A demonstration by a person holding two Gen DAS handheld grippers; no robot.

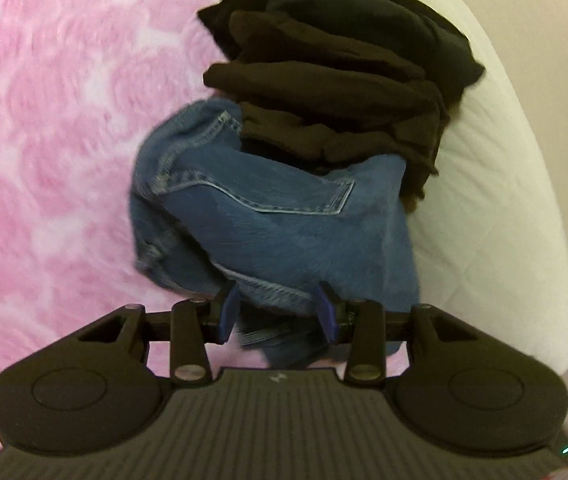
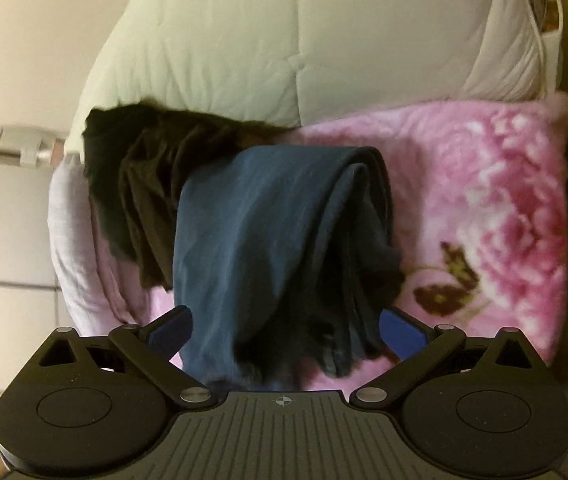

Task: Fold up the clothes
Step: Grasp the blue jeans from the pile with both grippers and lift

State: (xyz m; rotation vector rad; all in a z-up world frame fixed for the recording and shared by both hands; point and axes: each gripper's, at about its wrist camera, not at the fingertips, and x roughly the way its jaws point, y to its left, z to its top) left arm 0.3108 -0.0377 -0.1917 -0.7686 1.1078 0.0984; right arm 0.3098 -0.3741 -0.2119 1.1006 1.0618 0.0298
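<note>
A folded pair of blue jeans [image 1: 271, 224] lies on a pink floral fleece blanket [image 1: 43, 140] spread over a bed, with a stack of folded dark brown and black garments [image 1: 332, 80] just behind it and touching its far edge. A pale quilted comforter [image 1: 492, 184] is bunched along the bed beside both piles.

In the left wrist view, the left gripper [image 1: 279, 312] points down at the near end of the jeans, its blue-padded fingers [image 1: 229, 312] set apart on either side of a denim hem; the cloth sits between them, but whether the pads press on it cannot be told through the motion blur.

In the right wrist view, the right gripper [image 2: 286, 330] hangs over the same jeans [image 2: 267, 248], seen end-on as a thick fold of layered denim. Its fingers [image 2: 400, 330] are spread wide, one to each side of the bundle, with the fabric filling the gap between them; a firm grip cannot be confirmed. The dark garments [image 2: 139, 184] lie to the left of the jeans, against the comforter [image 2: 243, 40].
</note>
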